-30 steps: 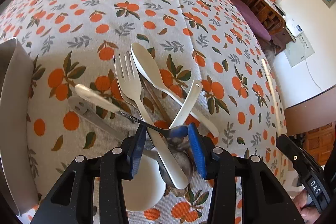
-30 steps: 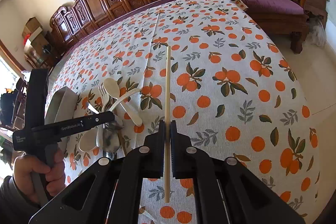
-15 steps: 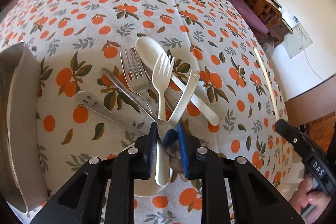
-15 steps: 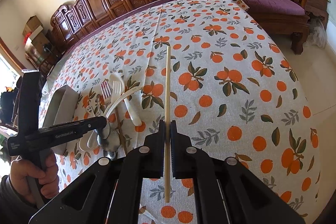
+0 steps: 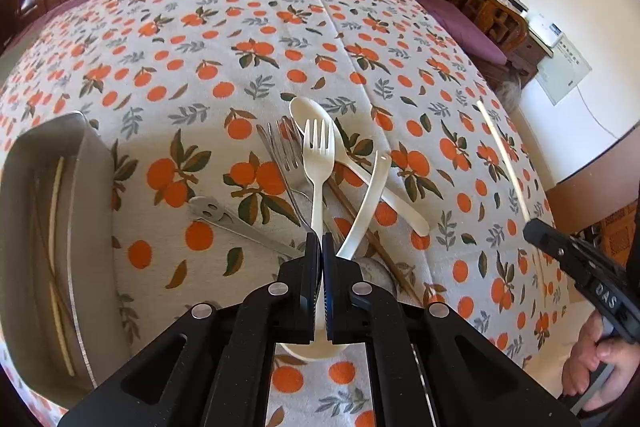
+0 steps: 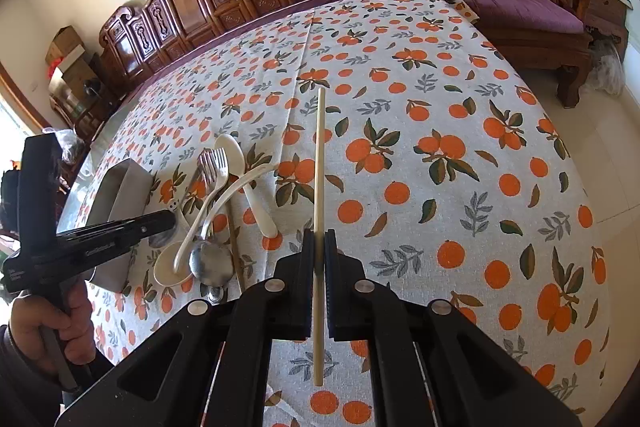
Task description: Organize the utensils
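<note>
Left wrist view: our left tool (image 5: 321, 247) clenches the white fork (image 5: 318, 163), long axis straight ahead, tines pointing away. Our right tool (image 6: 319, 245) grips a chopstick (image 6: 319, 163), also lengthwise along its fingers.

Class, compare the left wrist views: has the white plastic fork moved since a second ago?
Yes. The white plastic fork, shut in the left gripper, has swung from beside the white spoon to lie across its bowl, tines up.
</note>
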Demonstrator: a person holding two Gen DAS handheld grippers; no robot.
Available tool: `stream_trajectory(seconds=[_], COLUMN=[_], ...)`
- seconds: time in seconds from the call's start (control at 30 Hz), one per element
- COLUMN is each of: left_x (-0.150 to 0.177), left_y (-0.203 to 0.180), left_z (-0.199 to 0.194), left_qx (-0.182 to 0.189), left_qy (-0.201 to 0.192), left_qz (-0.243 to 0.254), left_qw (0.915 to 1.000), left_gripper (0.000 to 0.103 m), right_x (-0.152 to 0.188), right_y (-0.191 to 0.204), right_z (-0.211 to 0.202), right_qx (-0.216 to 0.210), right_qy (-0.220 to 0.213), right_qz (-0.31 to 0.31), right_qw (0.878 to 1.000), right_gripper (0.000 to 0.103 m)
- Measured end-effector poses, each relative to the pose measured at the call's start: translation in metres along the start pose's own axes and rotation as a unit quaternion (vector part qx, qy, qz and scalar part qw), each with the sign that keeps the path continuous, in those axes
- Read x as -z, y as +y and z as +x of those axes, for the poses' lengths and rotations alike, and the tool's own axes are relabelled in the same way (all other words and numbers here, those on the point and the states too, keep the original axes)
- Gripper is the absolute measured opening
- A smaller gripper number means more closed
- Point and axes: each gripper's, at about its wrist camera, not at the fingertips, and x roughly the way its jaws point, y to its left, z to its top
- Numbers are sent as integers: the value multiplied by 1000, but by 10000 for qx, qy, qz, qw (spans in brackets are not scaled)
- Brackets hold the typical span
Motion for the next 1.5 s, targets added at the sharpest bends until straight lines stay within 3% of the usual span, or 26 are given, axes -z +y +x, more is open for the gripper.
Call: stream_trajectory(seconds=[0.33, 0.9, 1.23, 1.5], left_x=[17, 30, 35, 38], left_y=[-6, 40, 78, 117], left_z=[-37, -103, -108, -95], left_qx=[-243, -383, -459, -412], left_qy=[-321, -684, -677, -571], left_qz=[574, 495, 361, 190], left_qw=[9975, 9957, 9960, 9973], left_gripper=[2, 2, 2, 2], right_x=[3, 19, 23, 27], right_y=[31, 113, 139, 159], right_z=[-2, -11, -5, 23], right_qx=[-139, -554, -686, -761], right_qy=[-6, -5, 34, 232], right_qz=[-373, -1158, -1335, -1341], right_qw=[9992, 9917, 9887, 9878], right_gripper=[6, 6, 6, 6])
